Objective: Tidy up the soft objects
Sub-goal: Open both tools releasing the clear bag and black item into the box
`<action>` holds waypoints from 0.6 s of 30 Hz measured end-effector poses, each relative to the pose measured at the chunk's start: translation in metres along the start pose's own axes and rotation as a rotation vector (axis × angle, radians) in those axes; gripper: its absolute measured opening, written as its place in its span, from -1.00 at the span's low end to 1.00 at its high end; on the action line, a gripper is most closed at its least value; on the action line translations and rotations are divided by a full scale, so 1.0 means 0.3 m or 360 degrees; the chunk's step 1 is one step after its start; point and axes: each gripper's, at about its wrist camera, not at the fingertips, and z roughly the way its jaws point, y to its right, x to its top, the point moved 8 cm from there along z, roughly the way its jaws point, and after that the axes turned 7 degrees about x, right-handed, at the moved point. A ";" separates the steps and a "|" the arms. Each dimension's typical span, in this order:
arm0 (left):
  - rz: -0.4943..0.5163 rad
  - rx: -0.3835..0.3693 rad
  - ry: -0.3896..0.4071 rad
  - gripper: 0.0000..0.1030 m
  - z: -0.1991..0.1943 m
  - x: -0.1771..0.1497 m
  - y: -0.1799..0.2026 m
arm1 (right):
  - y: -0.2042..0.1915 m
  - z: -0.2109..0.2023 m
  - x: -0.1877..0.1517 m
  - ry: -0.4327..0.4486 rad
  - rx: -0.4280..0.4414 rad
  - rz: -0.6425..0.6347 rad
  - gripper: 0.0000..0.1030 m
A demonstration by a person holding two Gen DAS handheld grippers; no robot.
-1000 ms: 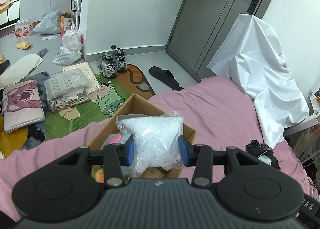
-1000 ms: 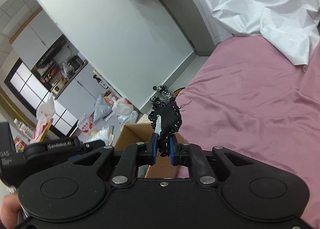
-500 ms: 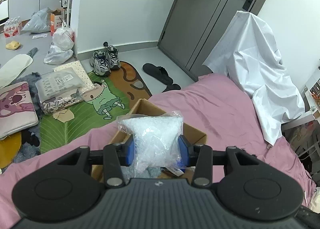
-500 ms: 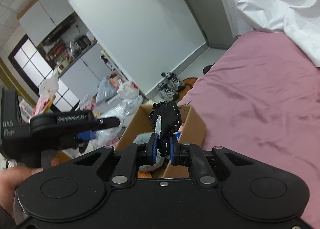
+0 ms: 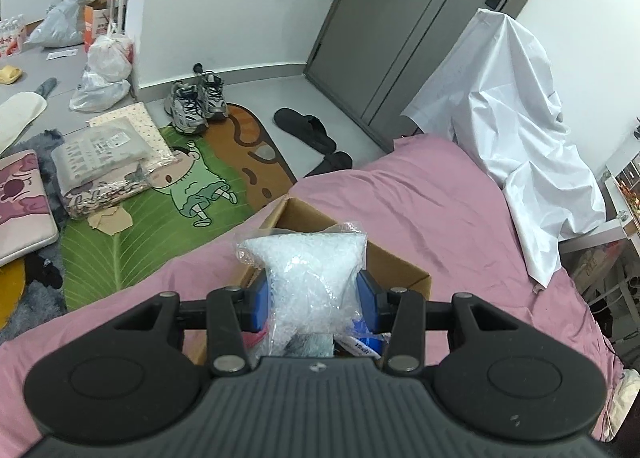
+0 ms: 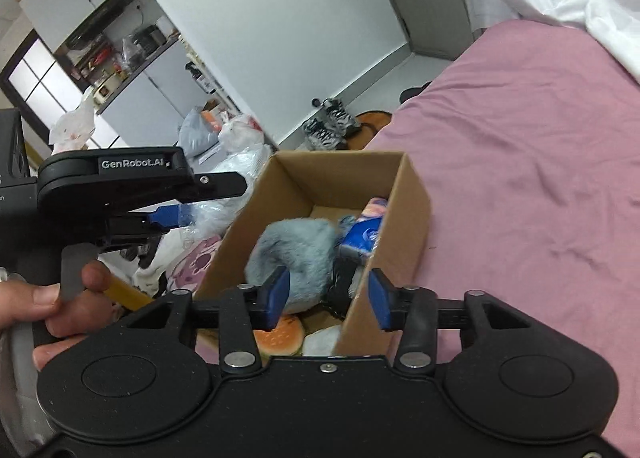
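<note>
An open cardboard box stands on the pink bed; it also shows in the left wrist view. My left gripper is shut on a clear bag of white filling, held over the box's near edge. The left gripper also shows in the right wrist view, left of the box. My right gripper is open over the box. The black lacy piece lies inside the box beside a blue-grey plush, a blue packet and a burger-shaped toy.
Beside the bed the floor holds a green cartoon rug, packed bedding, sneakers, black slippers and plastic bags. A white sheet covers a chair by the grey door.
My right gripper moved over the box, opened and let go of the black lacy piece, which now lies inside. My left gripper carried the bag closer over the box.
</note>
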 end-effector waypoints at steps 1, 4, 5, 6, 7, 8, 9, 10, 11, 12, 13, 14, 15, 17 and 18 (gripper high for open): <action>0.0016 -0.0007 -0.0007 -0.16 0.009 0.002 0.005 | 0.007 -0.007 0.004 0.0007 0.0003 0.0011 -0.13; 0.0041 -0.0024 -0.0036 -0.15 0.035 -0.003 0.020 | 0.030 -0.026 0.014 0.0036 -0.0008 0.0052 -0.10; 0.0047 -0.0028 -0.0045 -0.15 0.043 -0.004 0.024 | 0.036 -0.029 0.014 0.0039 -0.0021 0.0059 -0.09; 0.0057 -0.0033 -0.0053 -0.14 0.050 -0.005 0.029 | 0.039 -0.030 0.013 0.0037 -0.0032 0.0065 -0.08; 0.0075 -0.0036 -0.0060 -0.14 0.058 -0.005 0.038 | 0.050 -0.027 0.007 0.0032 -0.0043 0.0073 -0.08; 0.0089 -0.0037 -0.0063 -0.14 0.064 -0.005 0.044 | 0.058 -0.027 0.004 0.0027 -0.0056 0.0081 -0.07; 0.0102 -0.0037 -0.0067 -0.14 0.069 -0.005 0.049 | 0.066 -0.027 0.002 0.0023 -0.0071 0.0089 -0.07; 0.0114 -0.0040 -0.0067 -0.10 0.073 -0.004 0.055 | 0.077 -0.018 0.013 0.0019 -0.0081 0.0093 -0.07; 0.0123 -0.0039 -0.0066 -0.09 0.075 -0.001 0.059 | 0.079 -0.016 0.013 0.0019 -0.0090 0.0093 -0.07; 0.0134 -0.0042 -0.0055 -0.06 0.074 0.003 0.065 | 0.082 -0.021 0.014 0.0021 -0.0101 0.0092 -0.07; 0.0138 -0.0043 -0.0046 0.03 0.071 0.009 0.069 | 0.081 -0.021 0.018 0.0026 -0.0107 0.0091 -0.07; 0.0141 -0.0042 -0.0032 0.08 0.066 0.014 0.073 | 0.082 -0.027 0.020 0.0032 -0.0109 0.0091 -0.07; 0.0141 -0.0041 -0.0023 0.15 0.062 0.020 0.075 | 0.083 -0.033 0.022 0.0038 -0.0112 0.0093 -0.07; 0.0140 -0.0038 0.0006 0.19 0.043 0.028 0.076 | 0.085 -0.047 0.025 0.0052 -0.0125 0.0095 -0.06; 0.0137 -0.0035 0.0010 0.20 0.034 0.030 0.074 | 0.088 -0.052 0.027 0.0058 -0.0132 0.0096 -0.06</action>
